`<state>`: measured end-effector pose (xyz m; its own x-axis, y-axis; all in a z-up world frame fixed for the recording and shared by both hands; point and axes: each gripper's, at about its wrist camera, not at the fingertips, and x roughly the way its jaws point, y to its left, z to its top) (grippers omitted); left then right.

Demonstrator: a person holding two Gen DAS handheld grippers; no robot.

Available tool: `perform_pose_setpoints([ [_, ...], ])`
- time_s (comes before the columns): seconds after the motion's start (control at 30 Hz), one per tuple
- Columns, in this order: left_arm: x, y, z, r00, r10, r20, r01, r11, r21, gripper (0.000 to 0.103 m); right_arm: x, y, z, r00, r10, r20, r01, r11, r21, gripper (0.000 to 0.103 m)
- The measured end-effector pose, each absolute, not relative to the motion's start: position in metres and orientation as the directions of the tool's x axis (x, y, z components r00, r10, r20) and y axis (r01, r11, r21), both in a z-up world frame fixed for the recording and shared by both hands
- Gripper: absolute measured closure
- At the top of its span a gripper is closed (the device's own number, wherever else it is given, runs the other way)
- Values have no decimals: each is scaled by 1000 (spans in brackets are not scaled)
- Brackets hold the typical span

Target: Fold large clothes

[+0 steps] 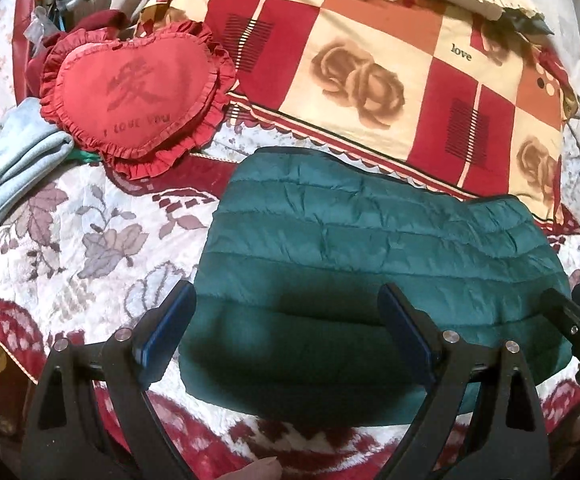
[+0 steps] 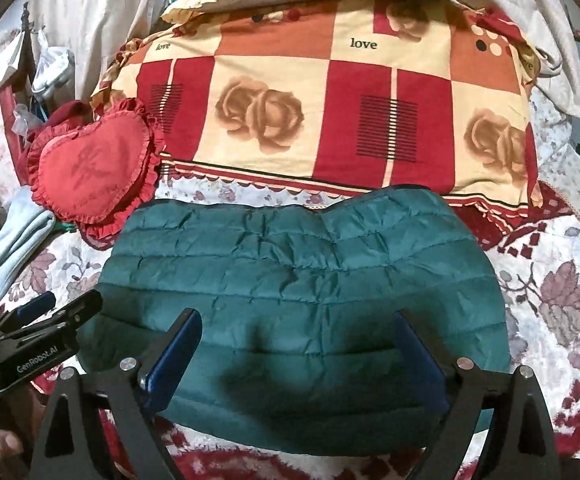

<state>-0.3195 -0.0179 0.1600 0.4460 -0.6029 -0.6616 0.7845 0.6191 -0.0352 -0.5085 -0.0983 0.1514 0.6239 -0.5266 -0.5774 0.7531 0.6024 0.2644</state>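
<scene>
Because the green quilted jacket (image 2: 298, 276) already lies folded into a compact bundle on the bed (image 2: 562, 264) below the patterned pillow (image 2: 330, 100), both the left gripper (image 1: 286, 320) and right gripper (image 2: 298, 344) are held above its near edge with fingers apart, nothing being clamped.

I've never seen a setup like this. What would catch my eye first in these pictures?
Probably the green quilted jacket, folded into a compact block on the flowered bedspread, right in front of both open grippers, left and right. Behind it lies a big red-and-cream checked pillow printed with roses and "love", and to the left a frilly red heart cushion.
</scene>
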Motion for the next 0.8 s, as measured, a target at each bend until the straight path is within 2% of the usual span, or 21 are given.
perform_pose_setpoints([
  [0.8,-329,-19,161,477,-593,-648,780,626,1,11,-503,-97,150,602,-534,-594,772,579,262,9],
])
